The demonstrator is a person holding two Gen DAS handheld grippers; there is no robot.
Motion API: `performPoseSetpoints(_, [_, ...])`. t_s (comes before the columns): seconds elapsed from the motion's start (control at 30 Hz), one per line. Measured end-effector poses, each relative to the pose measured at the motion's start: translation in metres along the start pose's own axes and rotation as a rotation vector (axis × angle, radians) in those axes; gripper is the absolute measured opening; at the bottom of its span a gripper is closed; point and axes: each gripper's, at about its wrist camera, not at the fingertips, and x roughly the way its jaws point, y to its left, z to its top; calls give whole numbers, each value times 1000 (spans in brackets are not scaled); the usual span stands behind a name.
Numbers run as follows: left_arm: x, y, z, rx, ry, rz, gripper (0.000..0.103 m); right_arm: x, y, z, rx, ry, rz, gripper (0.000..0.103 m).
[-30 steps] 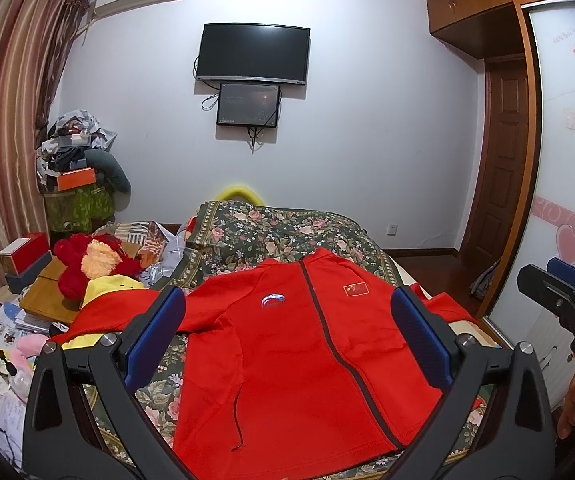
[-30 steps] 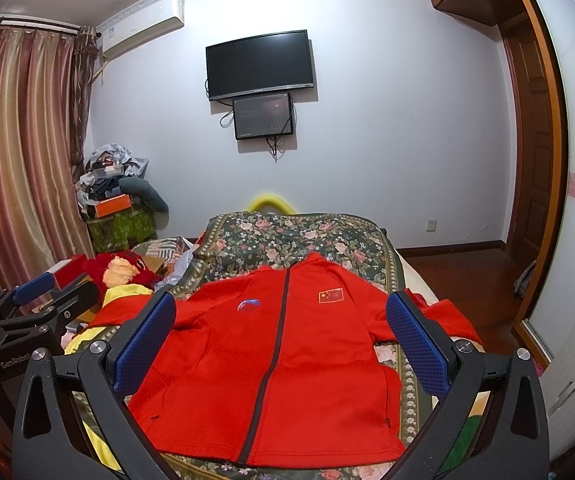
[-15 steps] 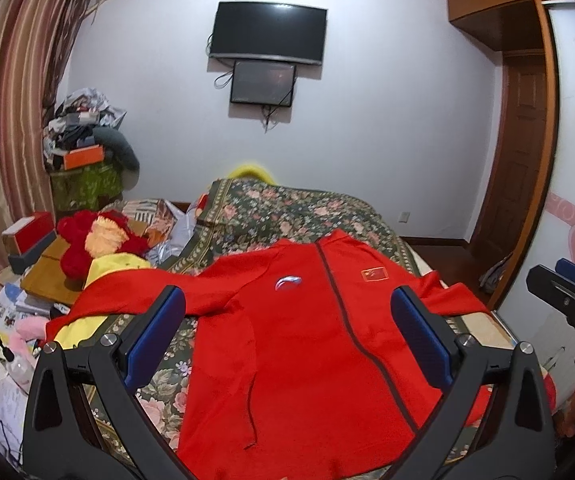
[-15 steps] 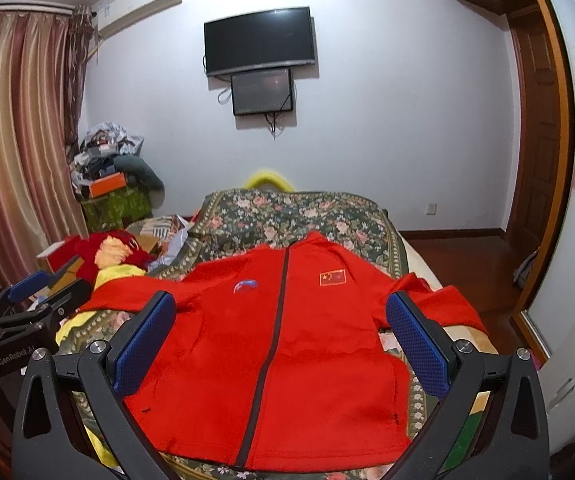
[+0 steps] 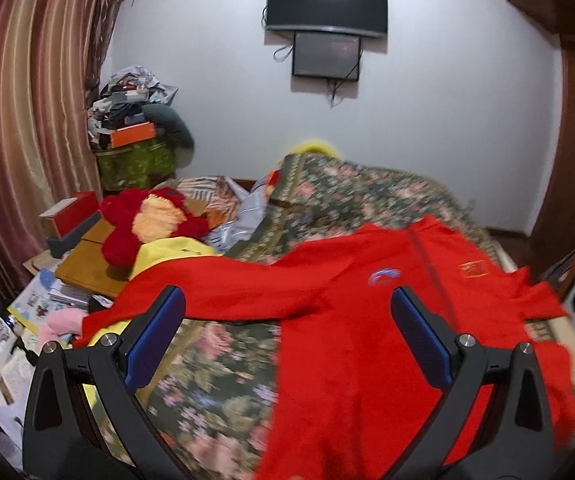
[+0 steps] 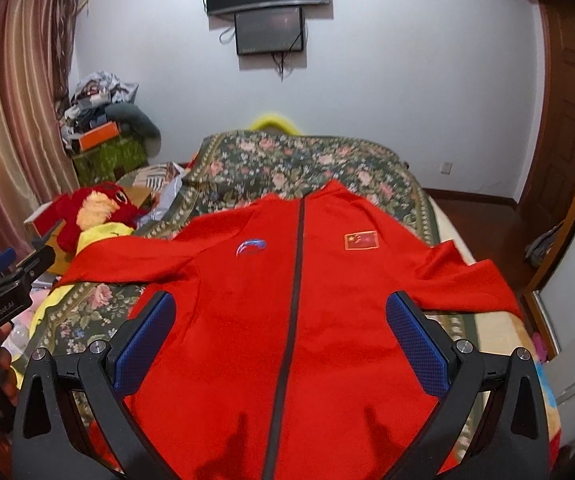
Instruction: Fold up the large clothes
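A large red zip jacket (image 6: 287, 320) lies face up on a floral bedspread (image 6: 307, 160), sleeves spread to both sides. It also shows in the left wrist view (image 5: 367, 340). My right gripper (image 6: 279, 340) is open and empty, hovering above the jacket's lower body astride the zip. My left gripper (image 5: 287, 340) is open and empty, above the jacket's left side, near where the left sleeve (image 5: 215, 288) leaves the body. The left gripper also shows at the left edge of the right wrist view (image 6: 11, 272).
A red and yellow plush toy (image 5: 147, 220) and a yellow garment (image 5: 167, 252) lie left of the bed on a cluttered low table (image 5: 83, 268). A pile of boxes and clothes (image 5: 135, 120) stands in the corner by the curtain (image 5: 27, 120). A wooden door (image 6: 559, 120) is at the right.
Both grippers have moved forward and tipped down towards the jacket. The left gripper has swung left, so the sleeve and the bedside clutter fill more of its view.
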Motion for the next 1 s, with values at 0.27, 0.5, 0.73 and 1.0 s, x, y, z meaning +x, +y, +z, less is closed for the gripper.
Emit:
performPoseSetpoints(0.27, [86,71,-12,-137,136,17,103,69,-6,6,51,130,33,103])
performPoseSetpoints(0.5, [164,151,-29,-324,338,119,103,123,-20,10,105,294,-16,103])
performPoseSetpoints(0.73, [204,218,-58,-598,454,-24,103,159,-34,14,138,361,-64,103])
performPoseSetpoints(1.0, [220,262,-66,-792,406,-160,99,174,-43,12,232,413,-7,103])
